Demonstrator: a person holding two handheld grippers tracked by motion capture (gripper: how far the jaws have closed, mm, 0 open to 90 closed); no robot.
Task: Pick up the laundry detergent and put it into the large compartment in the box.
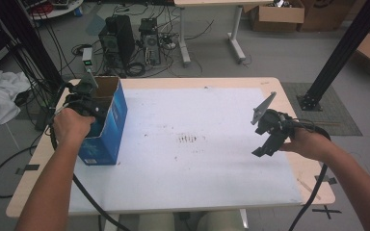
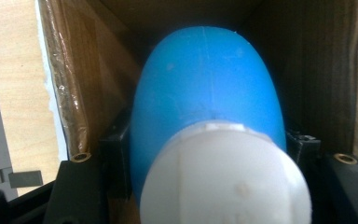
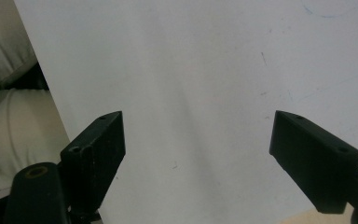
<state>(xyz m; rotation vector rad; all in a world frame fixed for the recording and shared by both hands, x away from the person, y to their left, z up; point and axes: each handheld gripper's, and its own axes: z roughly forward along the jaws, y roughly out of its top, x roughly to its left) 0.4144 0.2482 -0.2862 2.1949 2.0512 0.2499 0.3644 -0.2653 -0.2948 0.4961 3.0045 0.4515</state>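
At the table's left edge we have the left gripper (image 1: 84, 96) reaching down into the open blue box (image 1: 113, 125), its 2 jaws clamped on a blue-and-white bulb (image 2: 205, 116) (a squeeze blower, we think). We judge this the placing step; next comes letting go. Near the right edge, the right gripper (image 3: 196, 154) hovers tilted, jaws spread, holding nothing.

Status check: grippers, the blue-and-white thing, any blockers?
Left gripper shut on blue-and-white object, down in the open blue box. Right gripper open, nothing between its jaws, over the white tabletop. Nothing in the way.
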